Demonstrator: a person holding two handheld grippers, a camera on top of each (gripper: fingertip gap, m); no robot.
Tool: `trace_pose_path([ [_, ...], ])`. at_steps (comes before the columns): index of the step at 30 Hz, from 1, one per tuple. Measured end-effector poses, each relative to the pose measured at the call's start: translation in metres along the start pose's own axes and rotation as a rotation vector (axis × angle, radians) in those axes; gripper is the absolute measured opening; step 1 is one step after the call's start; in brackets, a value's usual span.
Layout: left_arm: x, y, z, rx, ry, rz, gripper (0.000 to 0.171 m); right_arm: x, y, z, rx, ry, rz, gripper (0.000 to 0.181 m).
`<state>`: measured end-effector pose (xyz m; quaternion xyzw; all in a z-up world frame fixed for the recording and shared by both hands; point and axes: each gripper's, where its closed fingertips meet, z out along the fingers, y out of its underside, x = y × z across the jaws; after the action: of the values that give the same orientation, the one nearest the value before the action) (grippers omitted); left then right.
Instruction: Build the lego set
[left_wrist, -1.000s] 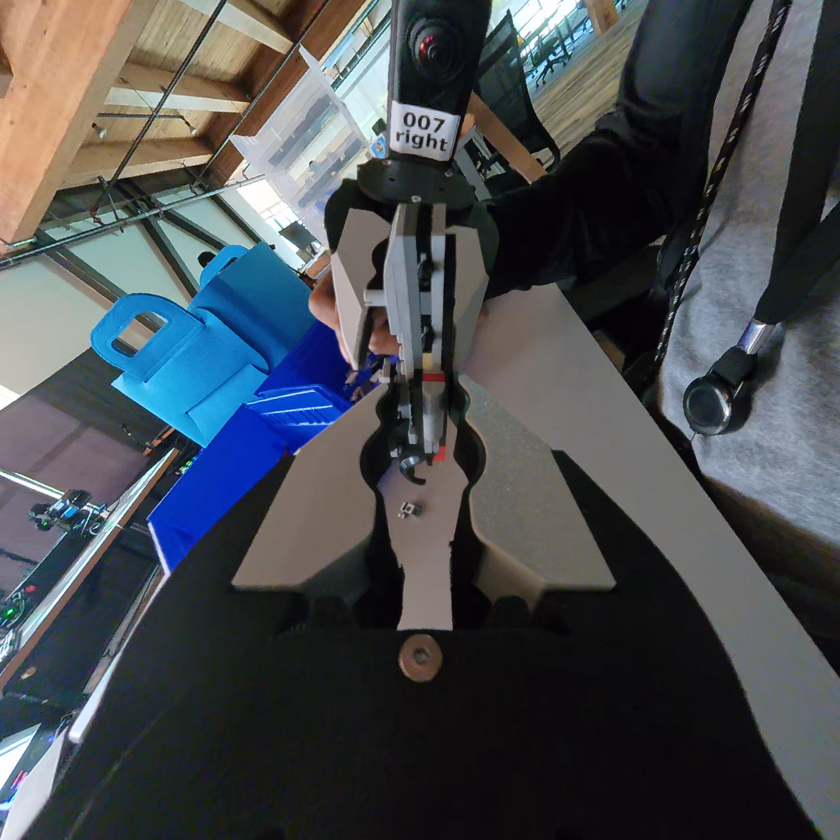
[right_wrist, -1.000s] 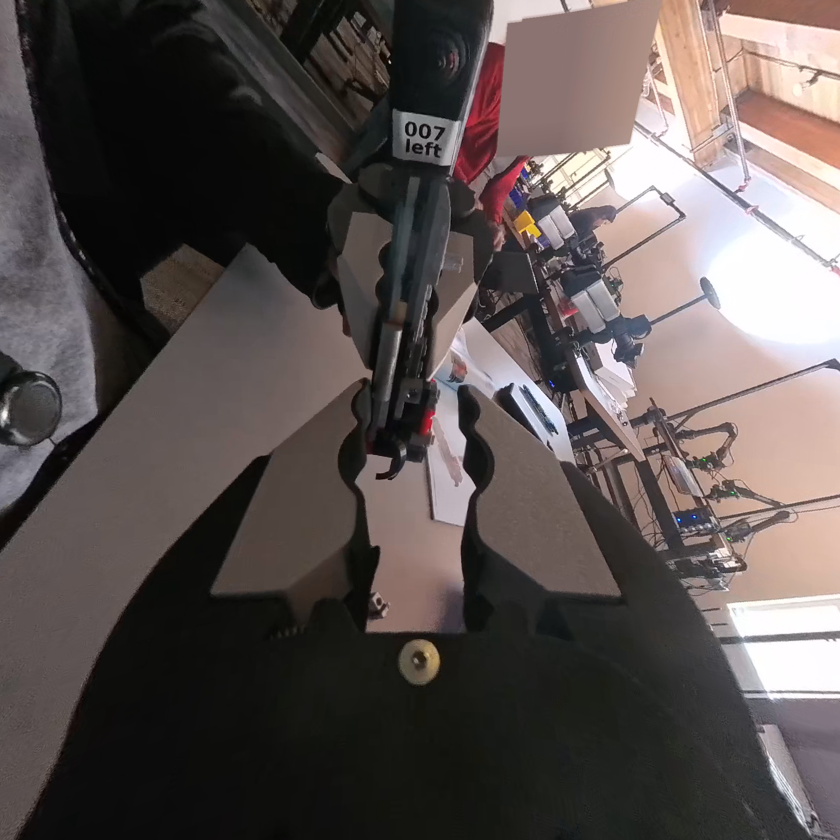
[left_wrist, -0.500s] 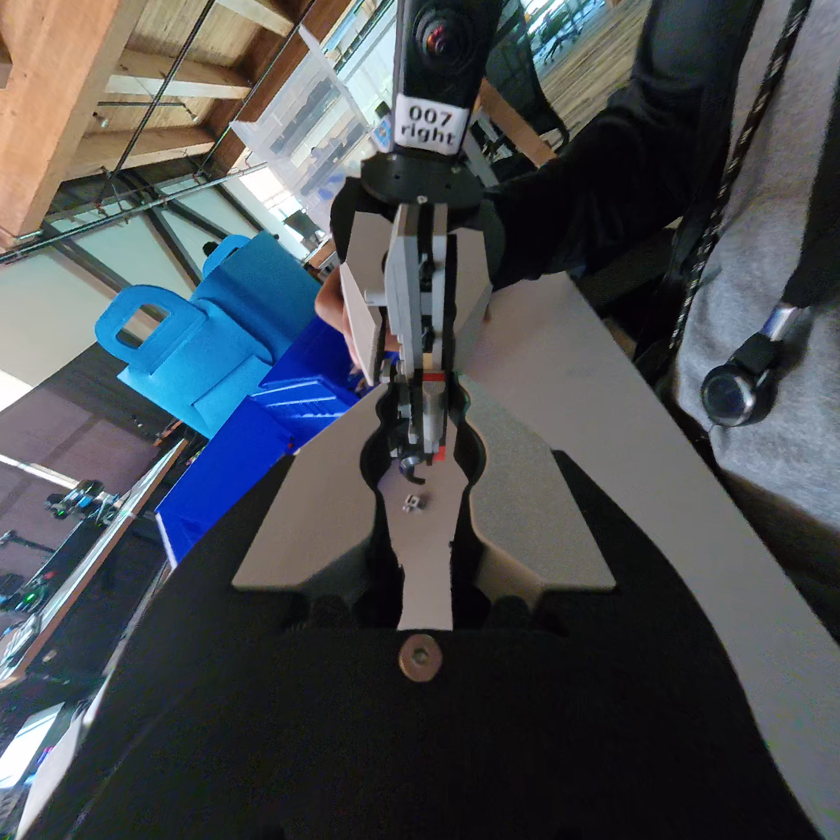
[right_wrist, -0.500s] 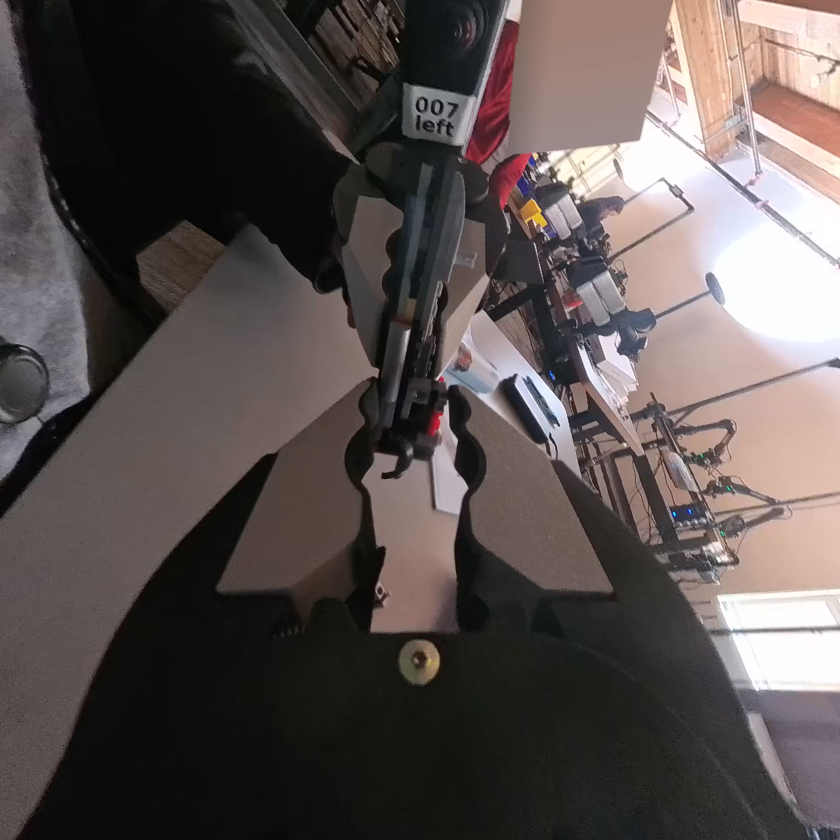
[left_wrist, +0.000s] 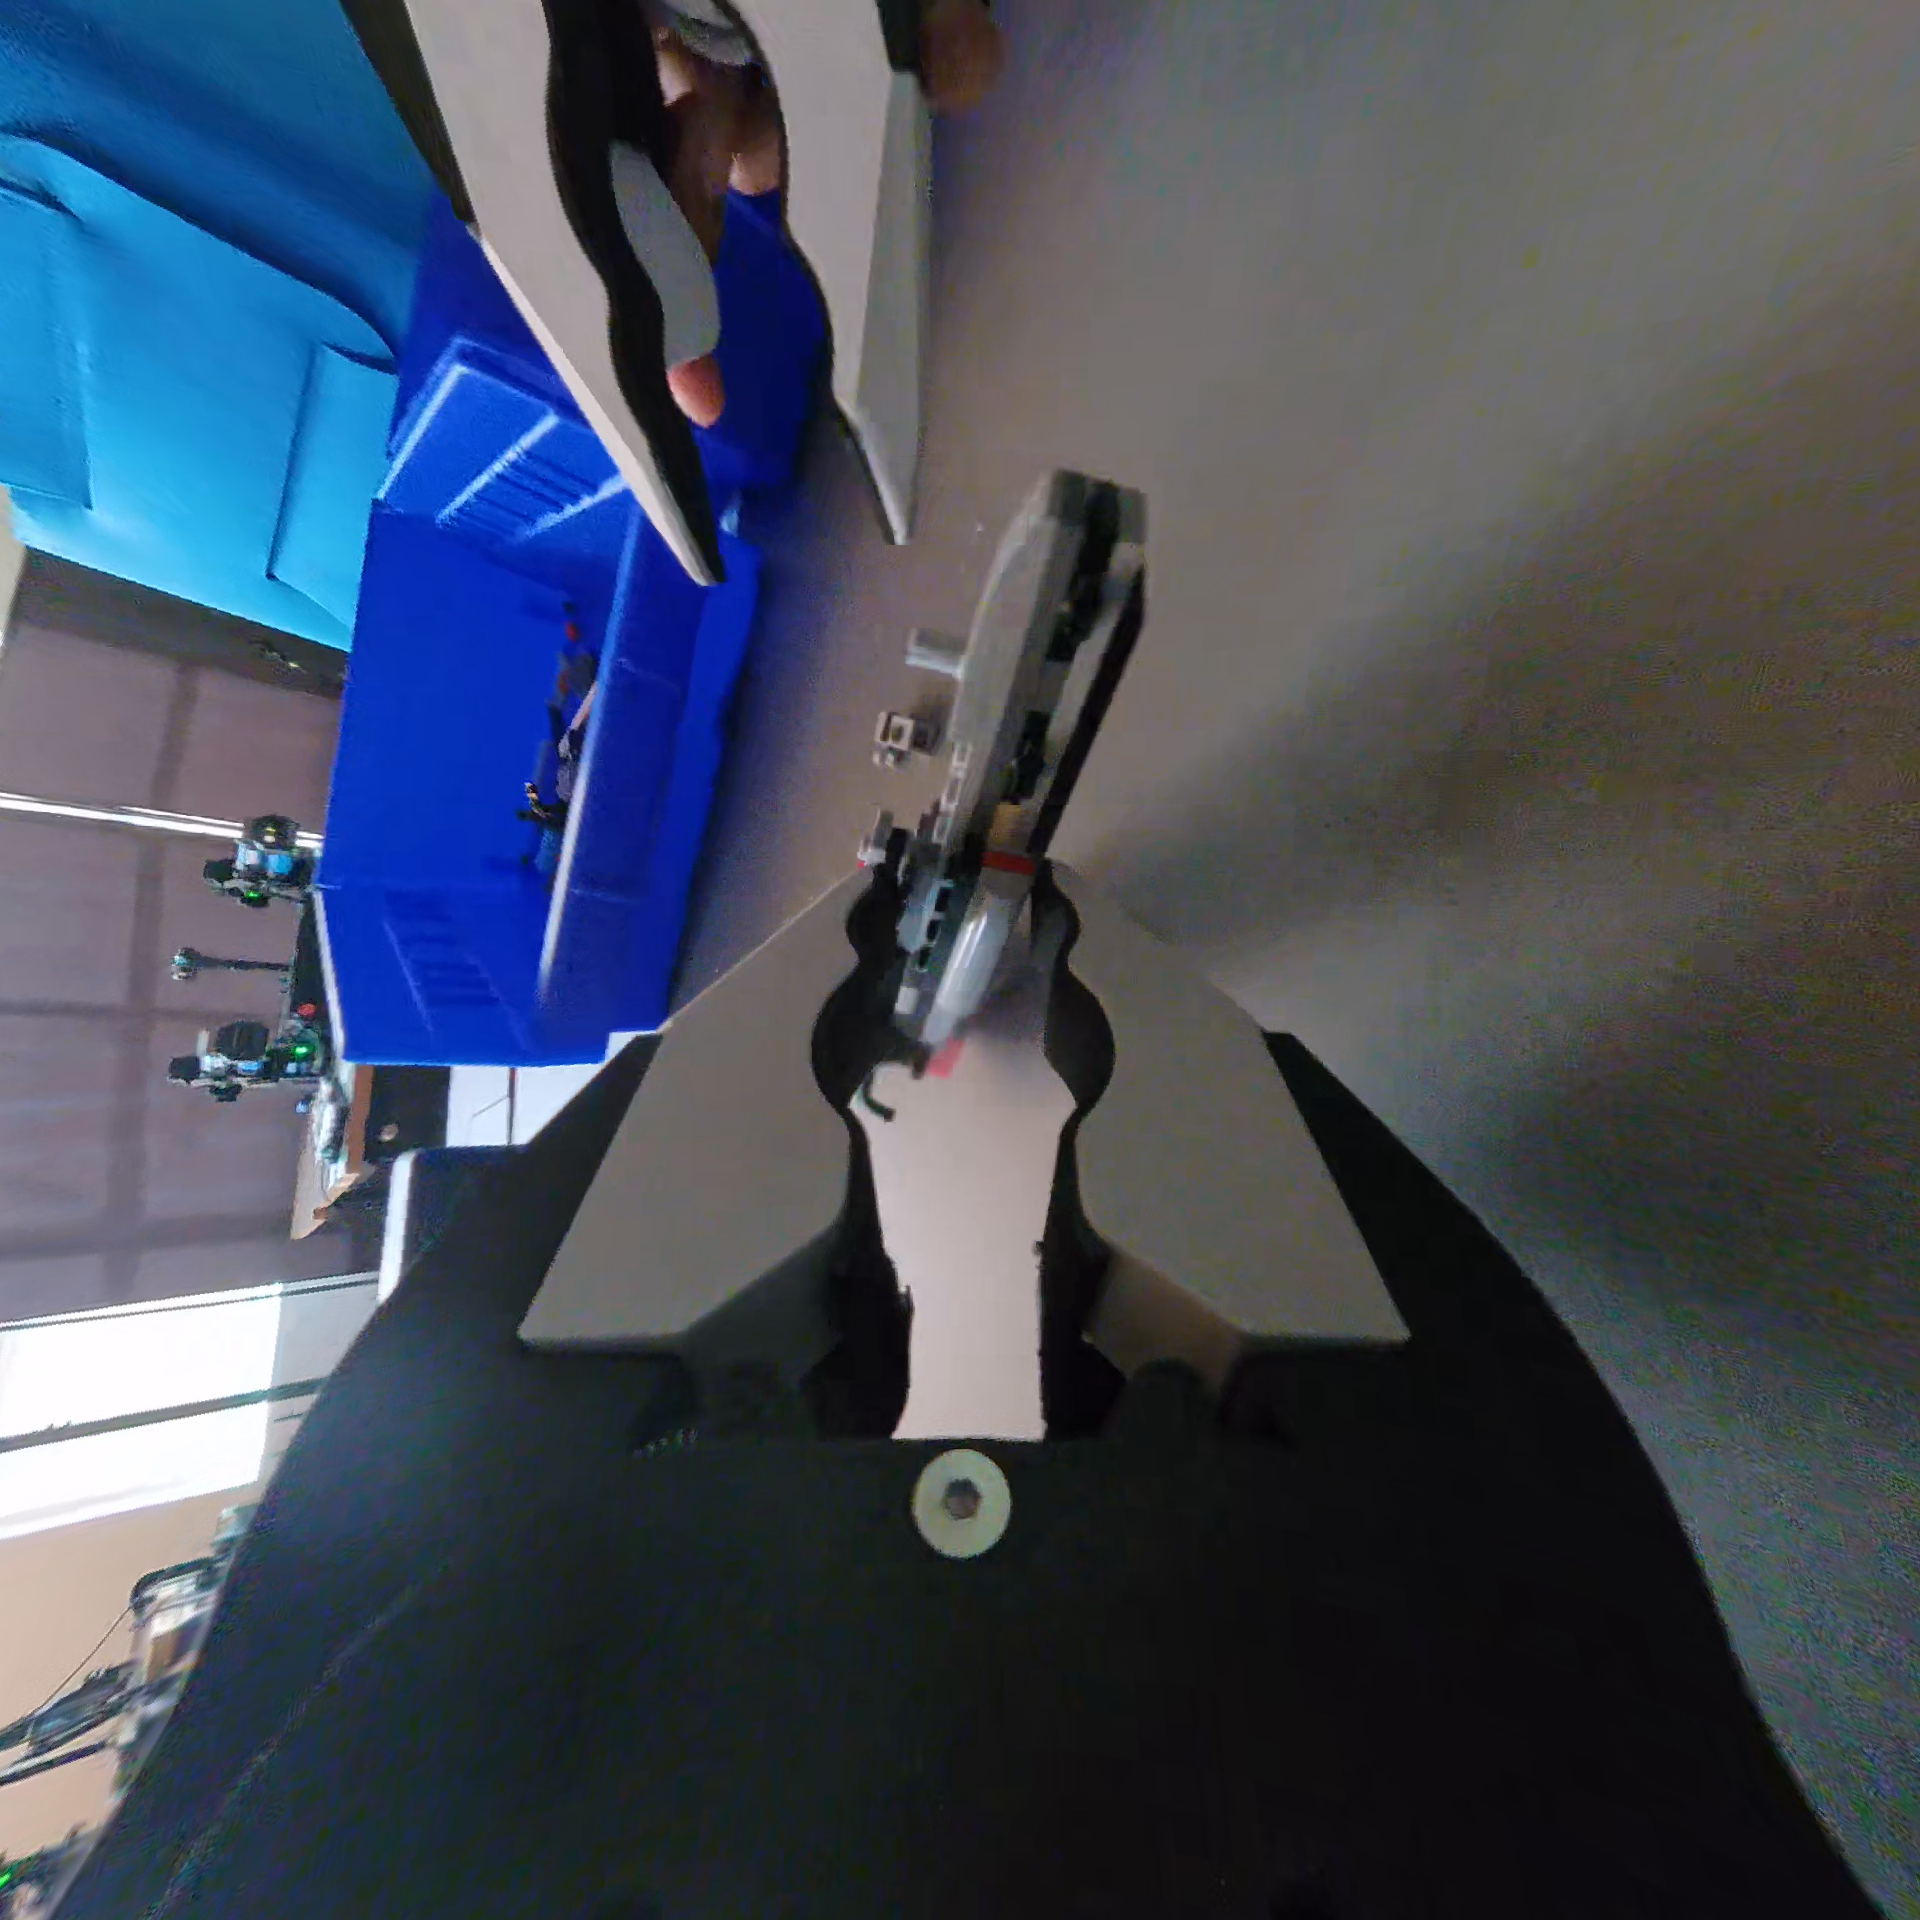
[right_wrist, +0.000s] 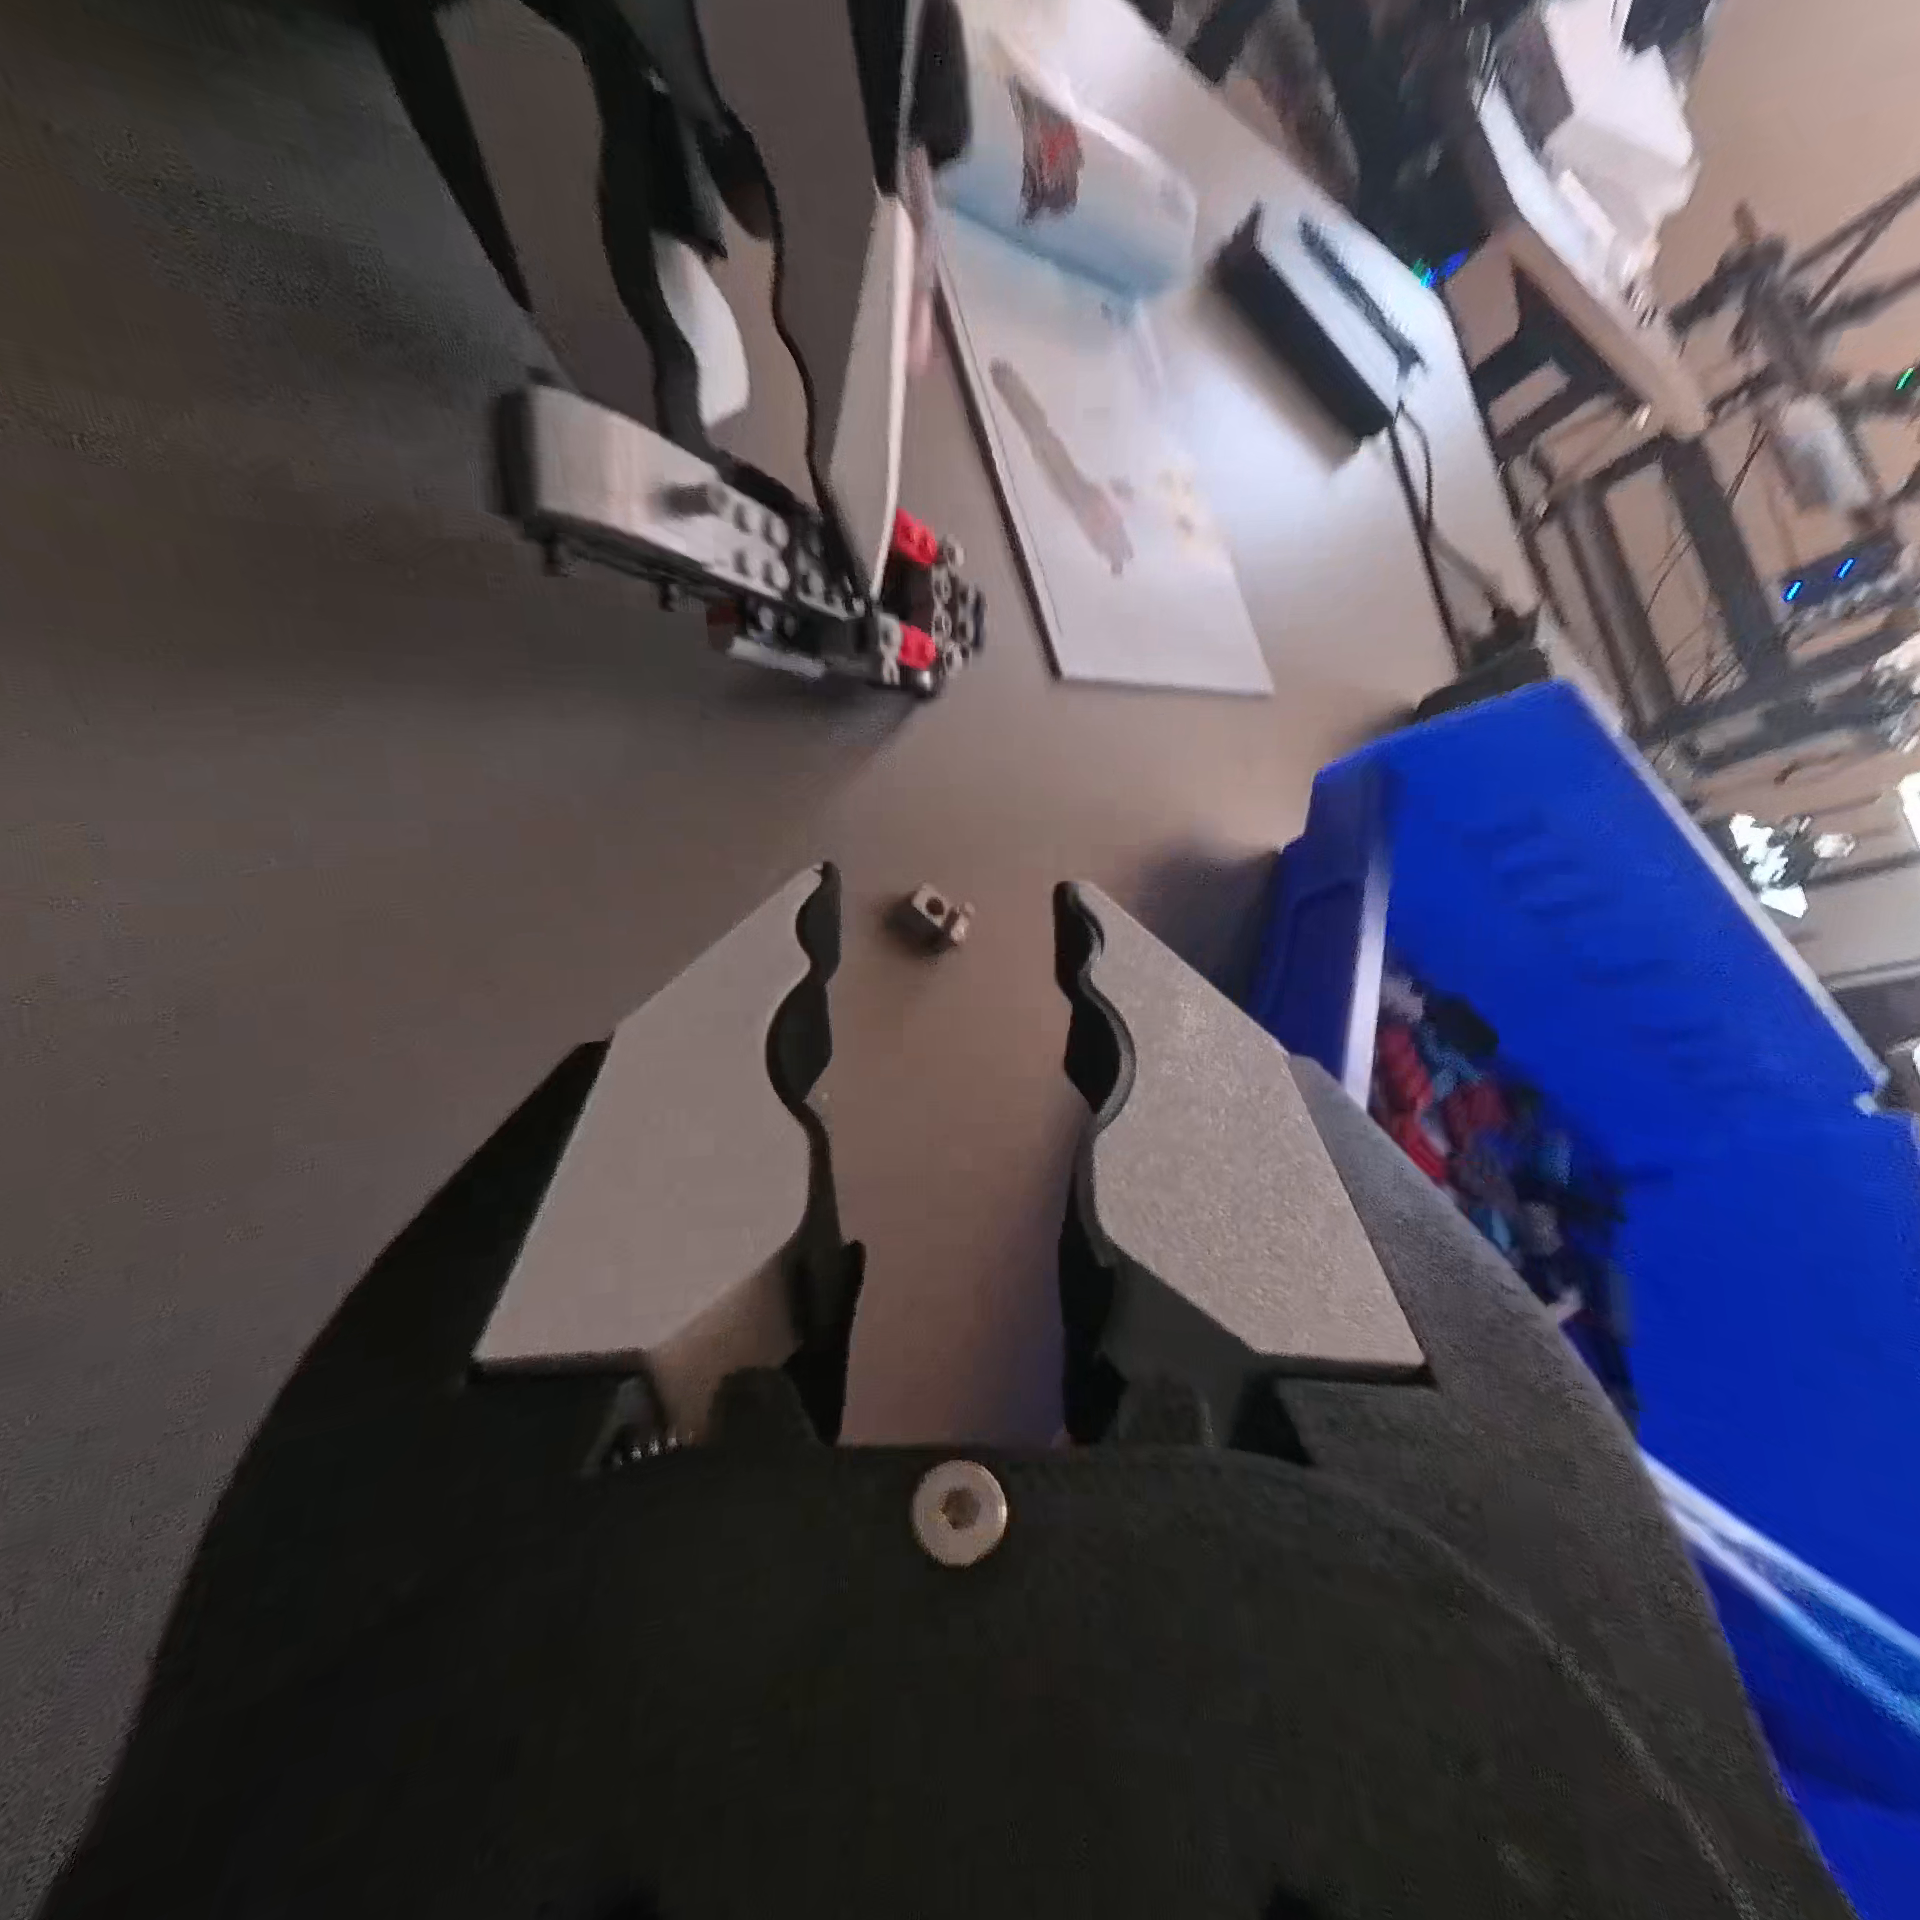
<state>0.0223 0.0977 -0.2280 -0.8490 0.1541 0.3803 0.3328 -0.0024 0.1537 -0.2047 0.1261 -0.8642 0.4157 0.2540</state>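
1. Gripping the part-built lego model (left_wrist: 1023, 727), the left gripper (left_wrist: 956, 935) is clenched on the model's narrow end; the grey and black body extends forward from the fingertips, tilted and close above the grey table (left_wrist: 1455, 416).
2. The right gripper (right_wrist: 940, 894) is released. Its fingers are spread with nothing between them, and they frame a small grey lego piece (right_wrist: 932, 914) lying loose on the table just ahead of the tips.
3. In the left wrist view the same small piece (left_wrist: 902, 740) lies just beside the model, apart from it.
4. Farther off, a blue parts bin (right_wrist: 1662, 1039) holds mixed red and blue bricks. An open instruction booklet (right_wrist: 1101, 499) lies flat on the table beyond the model.
5. Progress, as a judgement:
   - Done: a long grey body with black underside and red details at one end is assembled.
   - Left: the loose piece is not yet picked up or fitted, and the bin still holds many bricks, so the build appears well short of complete.
6. Next step, as a judgement: close the right gripper on the small piece and press it onto the held model.
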Motion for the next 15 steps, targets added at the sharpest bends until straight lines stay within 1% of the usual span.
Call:
trace_pose_path([
  [3, 0.006, 0.005, 0.000, -0.009, 0.041, -0.031, 0.029, 0.005, 0.021, 0.011, -0.109, -0.013, 0.099, 0.038],
  [5, 0.008, 0.007, -0.001, -0.002, 0.057, -0.079, 0.036, 0.007, 0.032, 0.018, -0.170, -0.024, 0.168, 0.037],
  [7, 0.007, 0.006, -0.006, 0.031, 0.066, -0.134, 0.044, 0.005, 0.034, 0.023, -0.189, -0.051, 0.252, 0.036],
  [9, 0.005, 0.003, -0.013, 0.076, 0.070, -0.191, 0.049, 0.001, 0.031, 0.027, -0.174, -0.084, 0.316, 0.036],
  [12, -0.003, -0.003, -0.028, 0.161, 0.058, -0.291, 0.050, -0.003, 0.026, 0.032, -0.162, -0.099, 0.363, 0.036],
  [15, -0.014, -0.006, -0.039, 0.227, 0.039, -0.415, 0.049, -0.002, 0.032, 0.039, -0.208, -0.074, 0.385, 0.034],
])
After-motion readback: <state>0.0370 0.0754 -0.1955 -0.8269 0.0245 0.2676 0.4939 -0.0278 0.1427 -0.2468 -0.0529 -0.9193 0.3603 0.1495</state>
